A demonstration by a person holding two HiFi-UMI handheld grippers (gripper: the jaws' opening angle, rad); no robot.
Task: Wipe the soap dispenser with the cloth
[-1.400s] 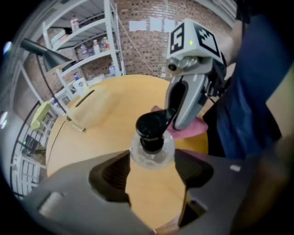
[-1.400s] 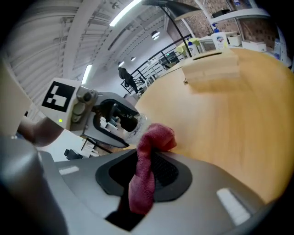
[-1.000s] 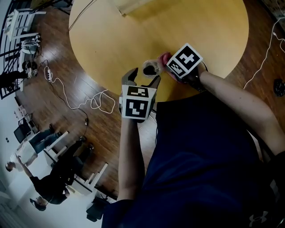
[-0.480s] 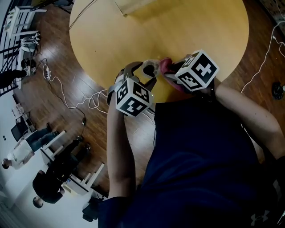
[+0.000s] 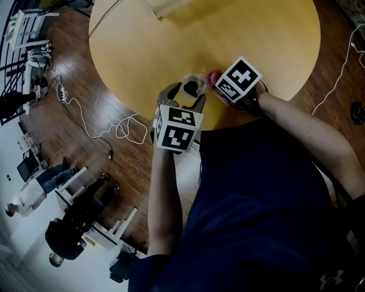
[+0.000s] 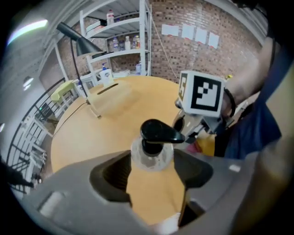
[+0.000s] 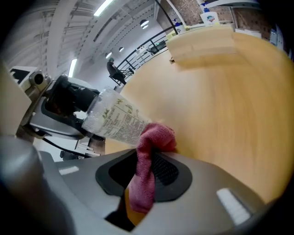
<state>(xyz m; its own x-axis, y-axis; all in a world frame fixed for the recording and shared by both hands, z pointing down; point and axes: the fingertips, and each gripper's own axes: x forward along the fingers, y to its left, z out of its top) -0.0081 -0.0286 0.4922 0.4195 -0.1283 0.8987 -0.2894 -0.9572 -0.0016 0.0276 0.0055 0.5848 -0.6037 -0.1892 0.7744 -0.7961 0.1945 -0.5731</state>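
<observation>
the clear plastic soap dispenser with black pump stands near the round wooden tabletop edge. the left gripper jaws, just closing, clamp its shoulder. the right gripper jaws pinch the soft red cloth against its side. it is probably light, slick and tippy, so hold the body firmly.

You worked in a loft-style lab or workshop hall, not a home. Your round wooden table stood on a dark plank floor, where a white cable lay looped to the left. Beyond the table's far side rose a bare brick wall with sheets of paper stuck to it. White metal shelving loaded with bottles stood there too, with a black desk lamp just beside it. A black railing ran along the left. Long strip lights hung under a high industrial ceiling. Other people were gathered by white chairs at the near left.
</observation>
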